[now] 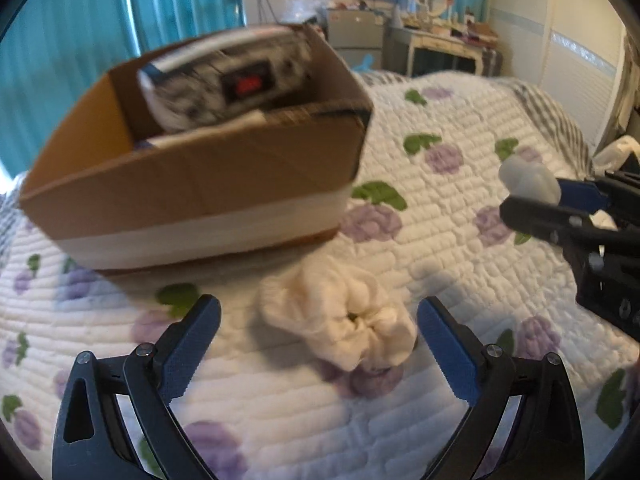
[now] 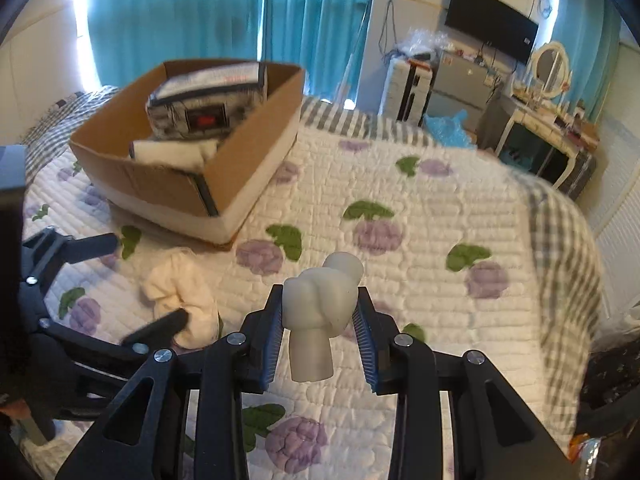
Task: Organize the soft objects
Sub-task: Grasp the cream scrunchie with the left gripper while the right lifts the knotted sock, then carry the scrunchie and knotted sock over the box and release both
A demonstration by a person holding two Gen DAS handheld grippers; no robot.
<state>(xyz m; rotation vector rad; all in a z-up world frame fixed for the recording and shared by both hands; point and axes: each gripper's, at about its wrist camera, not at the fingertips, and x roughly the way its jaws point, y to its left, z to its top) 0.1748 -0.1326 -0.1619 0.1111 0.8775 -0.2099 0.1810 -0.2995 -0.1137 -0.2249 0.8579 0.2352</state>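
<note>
Right hand-held gripper (image 2: 318, 320) clamps a knotted, pale-grey sock (image 2: 318, 304).

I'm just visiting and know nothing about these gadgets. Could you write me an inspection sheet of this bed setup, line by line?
Surface: quilted bedspread, white with purple flowers.
Job's things: cardboard box holding a patterned pouch; cream cloth bundle lying on the quilt; pale squishy toy held above the bed.
Clutter: nothing seen on the bed.
Grippers: left gripper open around the cloth bundle, not touching; right gripper shut on the toy.
Cables: wires hanging near the wall television.
Surroundings: teal curtains, dressing table with mirror.
</note>
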